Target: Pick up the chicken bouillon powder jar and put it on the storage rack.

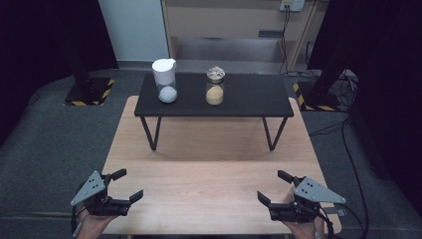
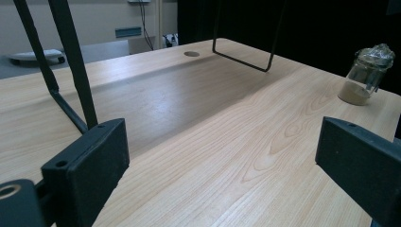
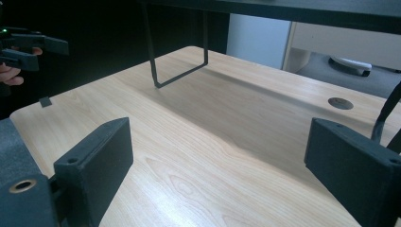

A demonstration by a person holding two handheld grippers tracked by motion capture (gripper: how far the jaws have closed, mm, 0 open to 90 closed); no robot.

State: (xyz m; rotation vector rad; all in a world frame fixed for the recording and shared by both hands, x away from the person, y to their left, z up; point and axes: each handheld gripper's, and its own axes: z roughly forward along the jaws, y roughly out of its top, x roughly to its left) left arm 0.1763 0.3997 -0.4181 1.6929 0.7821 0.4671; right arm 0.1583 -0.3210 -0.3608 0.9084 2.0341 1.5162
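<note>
Jars (image 1: 215, 87) atop black riser (image 1: 259, 97), grippers (image 1: 122, 186) apart.

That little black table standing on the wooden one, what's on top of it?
On the black table stand two glass jars: one with a white lid holding something white, one holding yellowish powder. Each lid hides its jar's mouth.

No text, label, brand or number can be read on anything here.

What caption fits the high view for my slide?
Two open grippers, left gripper and right gripper, wait above a wooden table facing two jars on a black shelf.
</note>
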